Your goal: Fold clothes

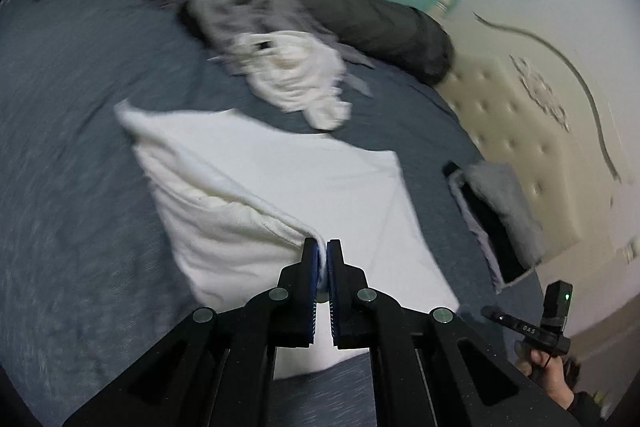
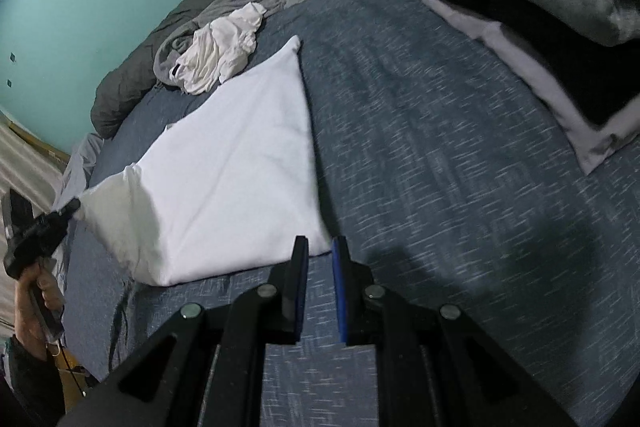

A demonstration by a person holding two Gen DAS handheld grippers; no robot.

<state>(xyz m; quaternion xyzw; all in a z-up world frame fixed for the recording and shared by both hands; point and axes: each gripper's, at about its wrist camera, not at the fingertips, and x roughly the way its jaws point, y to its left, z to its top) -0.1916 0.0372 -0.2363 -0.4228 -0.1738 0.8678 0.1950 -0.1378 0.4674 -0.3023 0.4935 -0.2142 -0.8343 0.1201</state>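
On the blue bedspread [image 2: 420, 147], the white cloth [image 2: 224, 163] lies partly folded; the left gripper [image 1: 323, 247] pinches its lifted corner, while the right gripper [image 2: 320, 247], jaws slightly apart and empty, hovers just beside the cloth's near edge.

Both wrist views tilt down over the bed [image 1: 72, 155] — sharing the white garment [image 2: 236, 163], from opposite sides.
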